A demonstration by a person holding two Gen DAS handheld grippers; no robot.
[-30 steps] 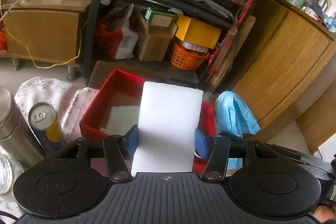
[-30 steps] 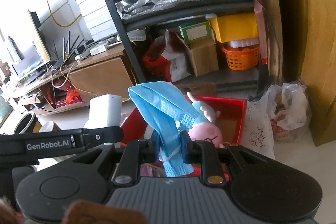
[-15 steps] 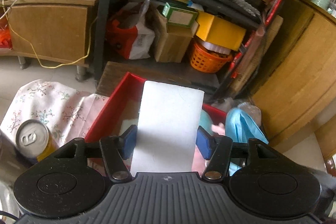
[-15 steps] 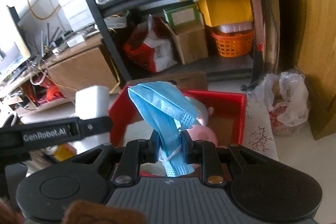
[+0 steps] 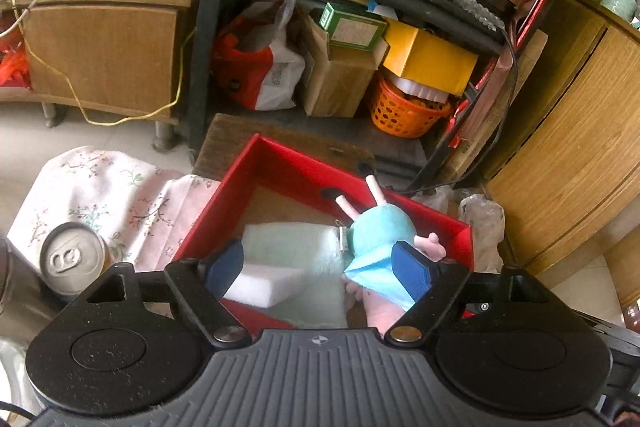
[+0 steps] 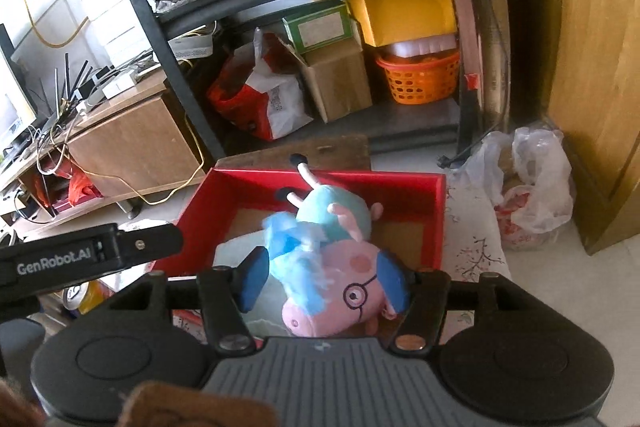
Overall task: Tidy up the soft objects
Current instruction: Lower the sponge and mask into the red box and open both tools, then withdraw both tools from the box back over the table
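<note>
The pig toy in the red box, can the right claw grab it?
Probably yes. The right claw is open, right above the pig toy, only a loose blue mask lying across it in the red box.

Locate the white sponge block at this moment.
In the left wrist view, the white sponge block lies inside the red box, at its near left, on a pale green cloth, left of the plush pig.

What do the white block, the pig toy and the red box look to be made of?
White block: probably foam or sponge, matte, clean-cut edges. Pig toy: plush fabric, fuzzy nap, embroidered glasses. Red box: likely cardboard, smooth red walls, bare brown floor inside.
</note>
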